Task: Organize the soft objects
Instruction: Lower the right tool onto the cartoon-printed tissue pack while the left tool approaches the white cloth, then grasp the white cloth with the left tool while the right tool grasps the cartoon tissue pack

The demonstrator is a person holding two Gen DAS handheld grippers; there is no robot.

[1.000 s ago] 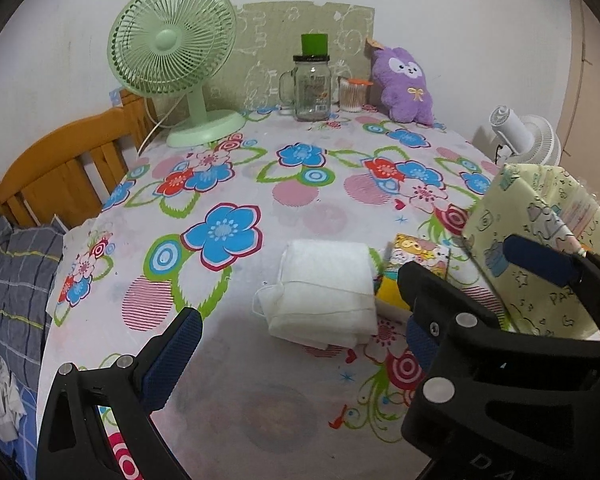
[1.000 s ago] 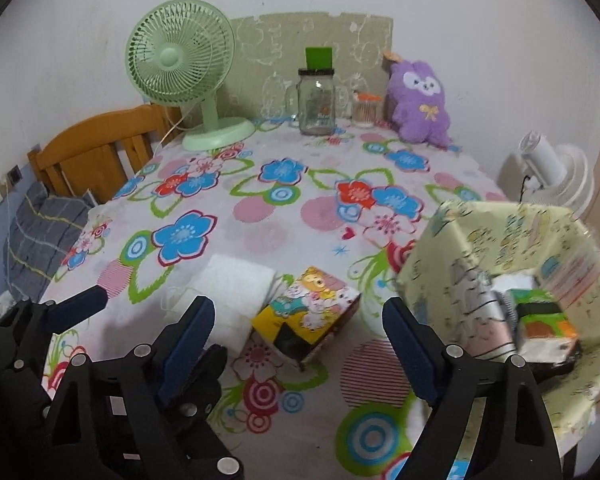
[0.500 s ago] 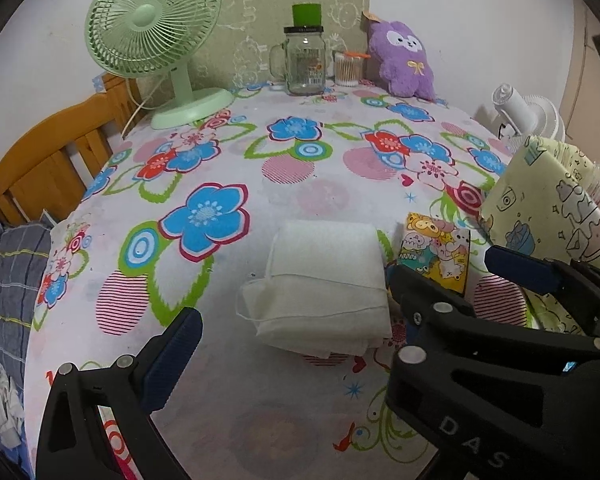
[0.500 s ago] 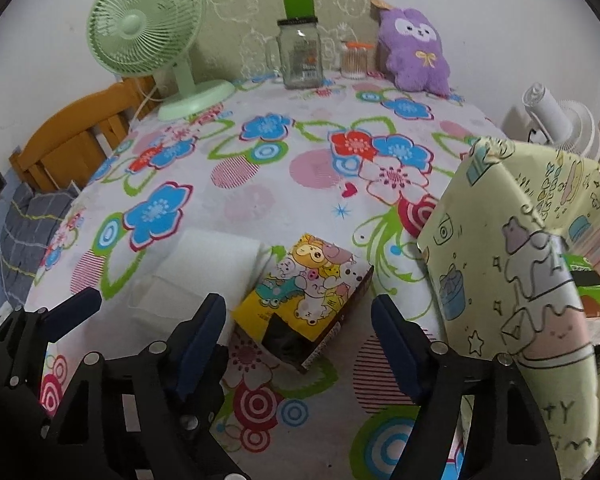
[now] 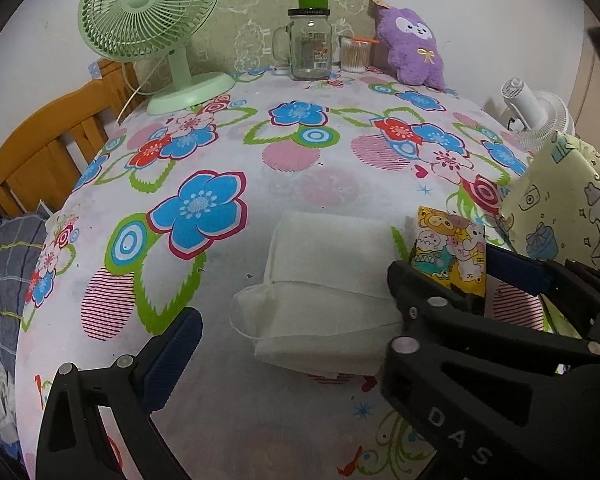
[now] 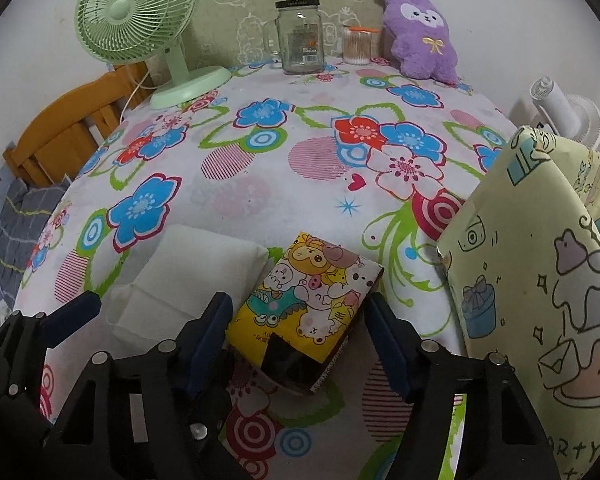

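Note:
A white folded soft pack (image 5: 324, 280) lies on the flowered tablecloth (image 5: 300, 184). My left gripper (image 5: 292, 304) stands open low over the pack, one finger on each side, not touching it. Right beside the pack lies a yellow cartoon-print tissue pack (image 6: 308, 292). My right gripper (image 6: 296, 312) straddles the tissue pack. Its jaws are closing, with the blue pads (image 6: 380, 336) near the pack's sides and a small gap showing on each side. A pale green printed fabric bin (image 6: 540, 280) stands just to the right; its inside is hidden.
At the table's far edge stand a green desk fan (image 5: 152, 24), a glass jar mug (image 5: 310, 48), a cotton-swab tub (image 5: 355, 54) and a purple plush (image 5: 414, 50). A wooden chair (image 5: 52, 140) is at the left. A white fan (image 6: 568, 116) is behind the bin.
Both grippers have sunk toward the table and closer to the two packs. The right jaws have narrowed around the yellow pack. The bin's inside has dropped out of the right wrist view.

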